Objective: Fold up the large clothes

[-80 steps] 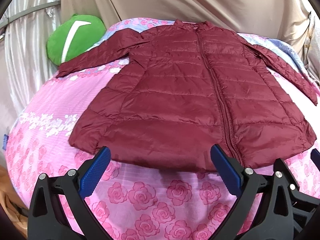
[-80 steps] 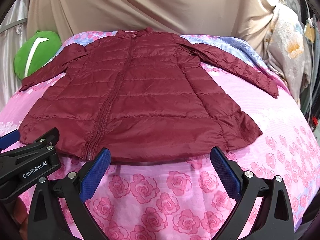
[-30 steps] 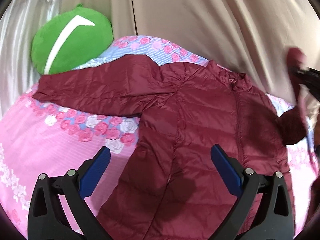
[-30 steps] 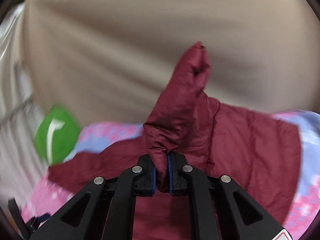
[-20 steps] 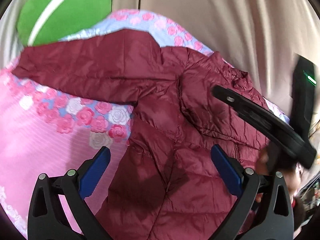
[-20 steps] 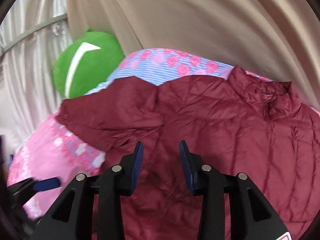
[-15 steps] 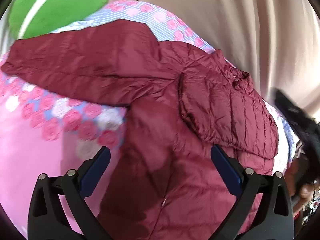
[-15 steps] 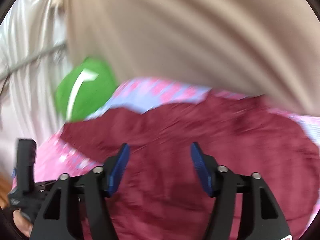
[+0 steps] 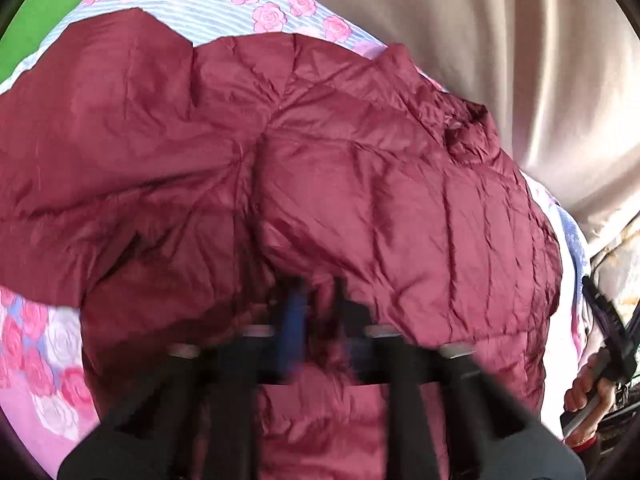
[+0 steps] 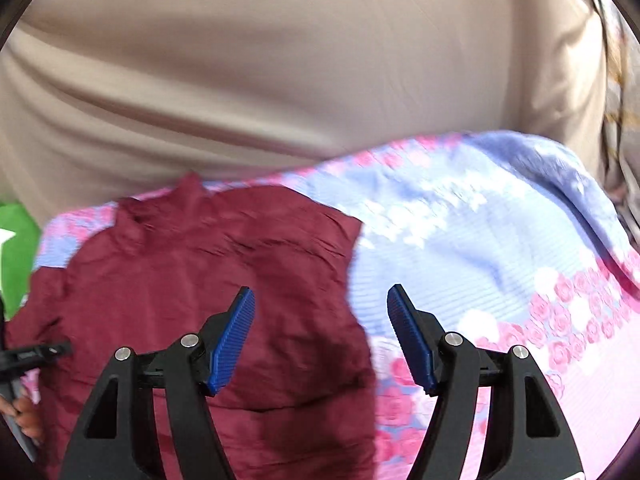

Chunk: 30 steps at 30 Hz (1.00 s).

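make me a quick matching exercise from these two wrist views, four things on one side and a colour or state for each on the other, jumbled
Things:
1. jacket
2. left claw
3. right claw
4. cushion

Colour or state:
a. open, nothing between its blue pads
b. green
c. dark red, quilted, lying on the floral bedspread
d. blurred, jaws drawn close together at the jacket's fabric

Pairs: 1-c, 2-d, 3-a, 4-b

maroon quilted jacket (image 9: 360,200), pink rose-print bedsheet (image 10: 560,320), beige curtain (image 10: 280,60)
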Motion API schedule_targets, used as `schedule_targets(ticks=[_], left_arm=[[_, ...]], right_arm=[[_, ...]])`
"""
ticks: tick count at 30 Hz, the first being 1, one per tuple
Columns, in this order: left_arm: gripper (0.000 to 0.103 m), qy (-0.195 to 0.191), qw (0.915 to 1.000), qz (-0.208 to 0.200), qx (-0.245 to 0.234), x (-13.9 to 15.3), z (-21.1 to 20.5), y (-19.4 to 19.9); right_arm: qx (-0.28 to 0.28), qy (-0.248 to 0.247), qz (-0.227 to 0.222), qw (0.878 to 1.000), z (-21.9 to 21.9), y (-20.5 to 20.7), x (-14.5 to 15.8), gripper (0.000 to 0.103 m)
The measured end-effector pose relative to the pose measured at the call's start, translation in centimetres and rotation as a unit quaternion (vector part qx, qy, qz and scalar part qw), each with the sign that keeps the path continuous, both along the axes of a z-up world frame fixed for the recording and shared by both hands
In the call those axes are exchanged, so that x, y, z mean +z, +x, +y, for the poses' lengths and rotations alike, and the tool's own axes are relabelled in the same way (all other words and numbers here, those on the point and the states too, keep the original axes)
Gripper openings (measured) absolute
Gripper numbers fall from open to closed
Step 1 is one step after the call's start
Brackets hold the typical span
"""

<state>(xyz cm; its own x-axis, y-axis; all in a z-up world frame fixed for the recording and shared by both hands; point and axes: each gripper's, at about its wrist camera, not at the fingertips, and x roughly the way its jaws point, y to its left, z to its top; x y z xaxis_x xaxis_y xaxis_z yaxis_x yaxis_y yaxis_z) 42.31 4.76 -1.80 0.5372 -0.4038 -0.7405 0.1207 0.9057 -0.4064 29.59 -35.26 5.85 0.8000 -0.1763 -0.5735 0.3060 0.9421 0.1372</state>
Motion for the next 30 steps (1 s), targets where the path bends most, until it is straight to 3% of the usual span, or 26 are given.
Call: schedule_targets(ticks=[4,7,14,18,26,28,29,30], left_arm=[[0.004,0.024,0.9968,-0.073,0.022,3.3,1.4,0.1],[0.004,0.030,0.9942,-0.099,0.031,5.0,2.3,0.2],[0.004,0.102,0.9887,-0.077,0.079,1.6,3.7,1.5],[0.004,0.109,0.9887,-0.067,0.078,-0.5,3.7,2.3],[0.004,0.121,0.9868,-0.083,0.067,-1.2,2.7,2.2],[0.004,0.123,0.9863,-0.090,0.064,-1.4,2.7,1.9],[0.004,0.123,0.9862,-0.091,0.063,-1.4,2.8,1.9],[0.004,0.123,0.9861,-0.093,0.062,-1.5,2.8,1.8]], right_arm=[[-0.003,0.010,0.019,1.000,-0.3,1.9,-1.7,0.067],[0.004,0.010,0.027,1.000,-0.2,3.4,-2.5,0.067],[0.031,0.040,0.020,0.999,1.4,4.9,-3.2,0.065],[0.035,0.018,0.026,0.999,1.9,5.2,-3.4,0.065],[0.000,0.101,0.001,0.995,-2.0,9.2,-1.0,0.067],[0.006,0.111,0.025,0.994,-2.3,11.6,-1.2,0.058],[0.014,0.116,0.030,0.993,-2.4,12.4,-1.3,0.025],[0.029,0.128,0.031,0.991,-2.7,13.2,-1.2,0.013]])
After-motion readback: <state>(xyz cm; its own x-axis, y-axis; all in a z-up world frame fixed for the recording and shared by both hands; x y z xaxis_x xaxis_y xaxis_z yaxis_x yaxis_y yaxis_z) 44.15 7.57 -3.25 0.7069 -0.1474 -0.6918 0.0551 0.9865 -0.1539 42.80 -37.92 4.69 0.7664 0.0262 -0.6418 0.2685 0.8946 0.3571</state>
